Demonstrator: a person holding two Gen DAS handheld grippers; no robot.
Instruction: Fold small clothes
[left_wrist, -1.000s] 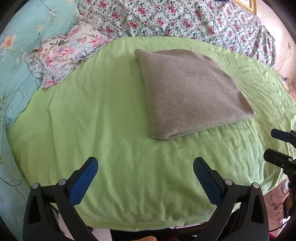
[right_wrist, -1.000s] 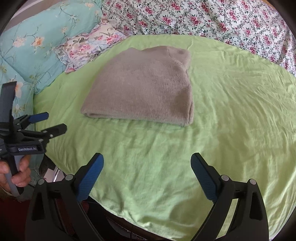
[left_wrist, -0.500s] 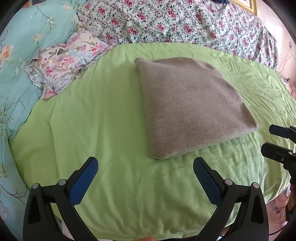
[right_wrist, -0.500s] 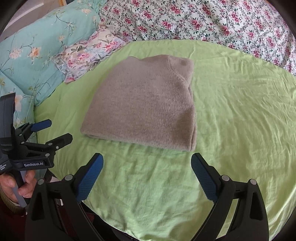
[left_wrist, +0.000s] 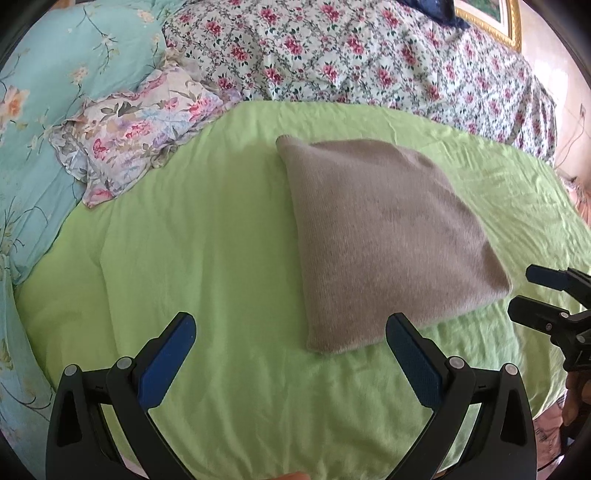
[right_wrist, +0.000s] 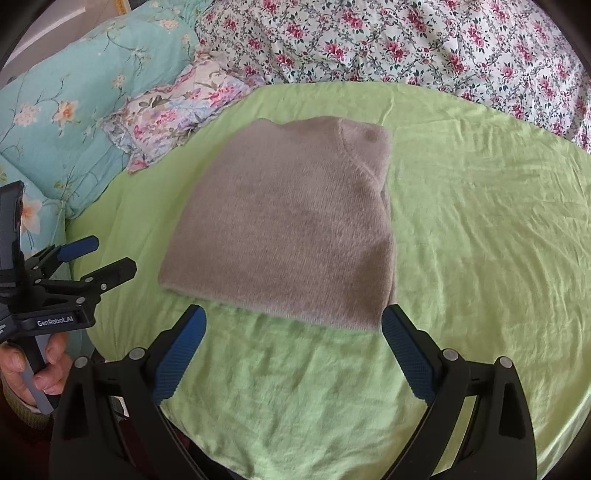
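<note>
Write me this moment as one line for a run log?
phase: approach | left tongs: open, empty | right tongs: open, empty, near sweater edge | grey sweater: folded, flat on green sheet

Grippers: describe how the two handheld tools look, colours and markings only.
Both the left gripper and the right gripper have black plastic frames with silver rivets and blue textured pads. The left one's body reads "GenRobot.AI" in white, with a grey trigger under bare fingers.

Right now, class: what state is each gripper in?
Left gripper: open, holding nothing.
Right gripper: open, holding nothing; the folded grey sweater lies just ahead.
</note>
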